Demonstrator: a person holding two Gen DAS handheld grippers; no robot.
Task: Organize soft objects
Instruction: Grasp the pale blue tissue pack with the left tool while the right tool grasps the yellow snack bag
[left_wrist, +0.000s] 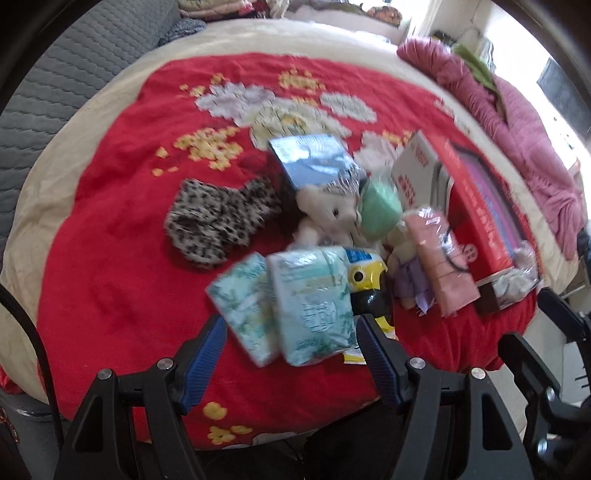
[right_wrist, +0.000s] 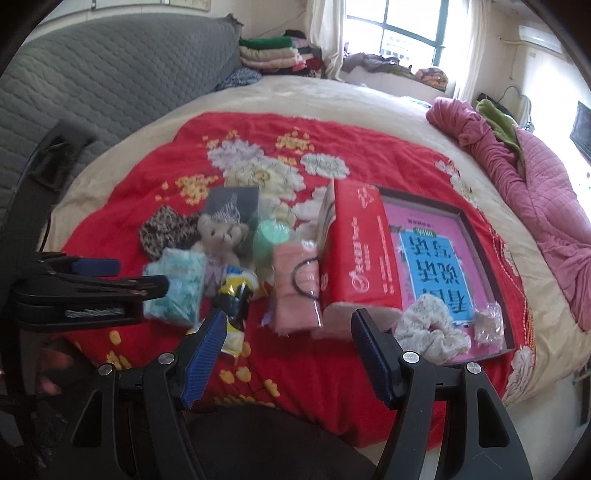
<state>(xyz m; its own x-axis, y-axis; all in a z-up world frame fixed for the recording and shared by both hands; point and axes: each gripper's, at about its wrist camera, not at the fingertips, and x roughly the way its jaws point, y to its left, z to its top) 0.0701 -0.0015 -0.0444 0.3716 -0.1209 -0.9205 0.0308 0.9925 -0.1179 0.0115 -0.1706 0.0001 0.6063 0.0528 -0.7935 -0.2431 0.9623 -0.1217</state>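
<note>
A home bedroom: red floral quilt (right_wrist: 147, 206) on bed, folded clothes (right_wrist: 273, 51) by window (right_wrist: 410, 29).

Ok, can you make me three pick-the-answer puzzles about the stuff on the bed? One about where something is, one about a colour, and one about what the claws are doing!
1. Where is the flowery scrunchie?
A. In the open box with the pink and blue sheet
B. On the grey sofa
C. On the teddy's head

2. What colour is the blanket under the toys?
A. Green
B. Red
C. Black

3. What are the two claws doing?
A. Both open, holding nothing
B. Both squeezing the teddy
C. One is holding the box

Answers:
1 A: the scrunchie lies at the near corner of the box.
2 B: the blanket is red with flowers.
3 A: the left claw and right claw both have their fingers spread apart with nothing between them.
</note>
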